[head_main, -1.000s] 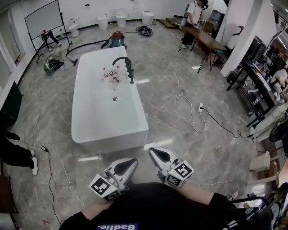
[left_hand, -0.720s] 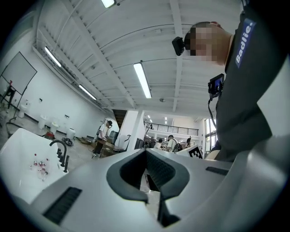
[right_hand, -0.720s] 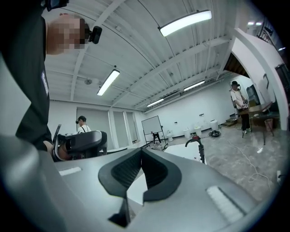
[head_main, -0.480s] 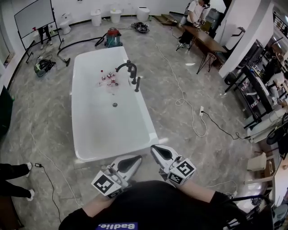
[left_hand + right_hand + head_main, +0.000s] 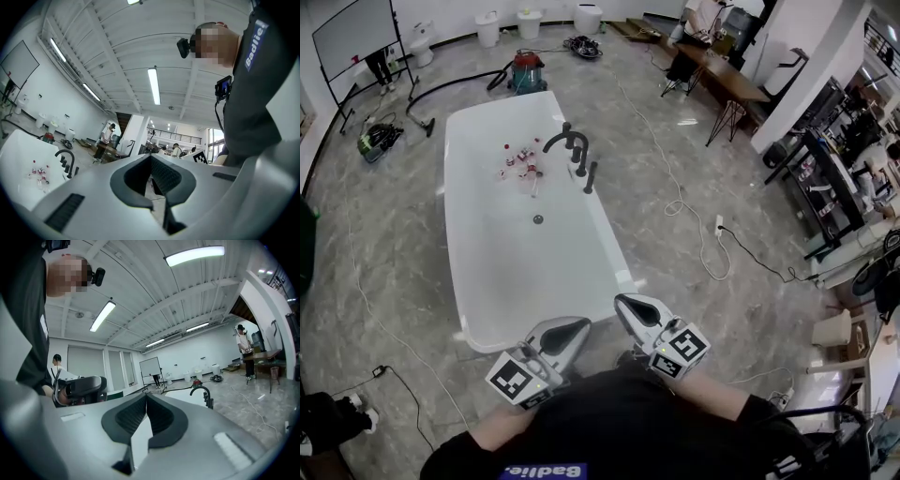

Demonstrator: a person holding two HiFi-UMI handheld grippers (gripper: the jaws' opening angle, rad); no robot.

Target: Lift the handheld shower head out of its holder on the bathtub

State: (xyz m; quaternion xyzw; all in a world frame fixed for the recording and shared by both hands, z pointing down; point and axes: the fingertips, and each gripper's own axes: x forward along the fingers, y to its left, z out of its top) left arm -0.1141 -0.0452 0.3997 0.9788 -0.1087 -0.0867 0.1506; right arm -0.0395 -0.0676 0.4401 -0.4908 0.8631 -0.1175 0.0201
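Closest to me, at the bottom of the head view, my left gripper point(image 5: 579, 328) and right gripper point(image 5: 621, 303) point forward side by side. They are at the near end of the long white bathtub point(image 5: 487, 281), which stands on a grey marble floor point(image 5: 694, 281). In each gripper view my fingers are pressed together at the tips, with nothing between them. Farther along, a round drain point(image 5: 538, 219) sits in the tub's floor. On the tub's right rim, the slim dark handheld shower head point(image 5: 591, 175) stands upright in its holder, well apart from both grippers. Just behind it are dark knobs and an arched black spout point(image 5: 561, 141). A cluster of small bottles point(image 5: 522, 161) lies inside the tub beside the spout. Beyond the tub's far end are a red vacuum point(image 5: 525, 67), a whiteboard point(image 5: 352, 33) on the left and white toilets point(image 5: 530, 21) along the wall.
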